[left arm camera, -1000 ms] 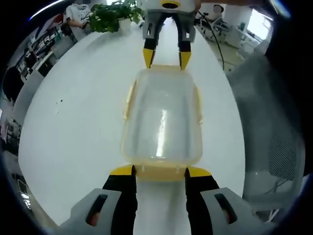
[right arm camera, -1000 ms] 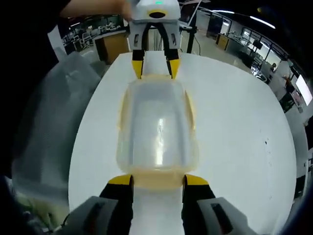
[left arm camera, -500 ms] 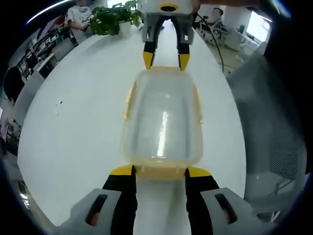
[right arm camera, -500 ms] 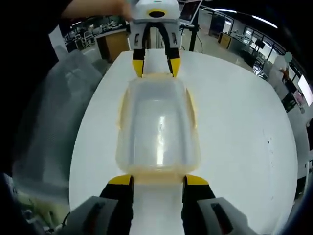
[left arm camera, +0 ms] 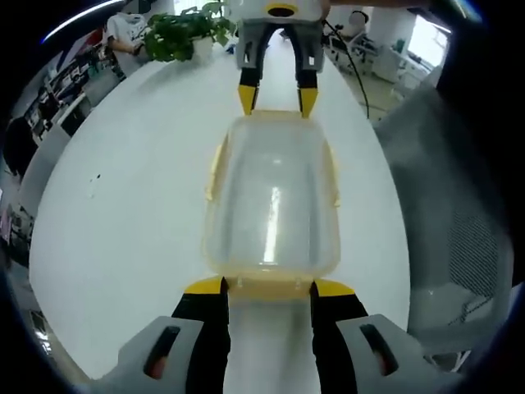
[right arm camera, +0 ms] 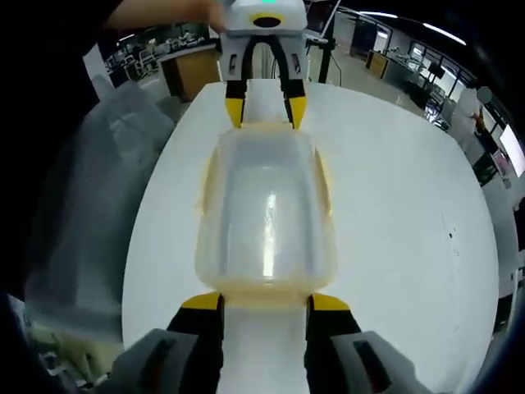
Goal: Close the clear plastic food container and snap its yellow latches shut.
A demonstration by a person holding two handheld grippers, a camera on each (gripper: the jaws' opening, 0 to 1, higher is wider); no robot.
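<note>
In the left gripper view, the clear plastic container (left arm camera: 272,201), a rounded rectangle with its lid on, lies on the smooth white bench (left arm camera: 123,205), long axis running straight away from the camera. The left gripper (left arm camera: 267,287) stands spread at the near yellow latch (left arm camera: 267,286), fingers (left arm camera: 205,287) flanking it. The right gripper (left arm camera: 277,100) meets the far end. Bare bench lies wide to one side; a potted plant (left arm camera: 184,31) stands far off.

In the right gripper view, the right gripper (right arm camera: 264,302) stands spread at its end of the container (right arm camera: 264,213), the left gripper (right arm camera: 264,111) opposite. The bench edge (right arm camera: 152,213) runs close alongside.
</note>
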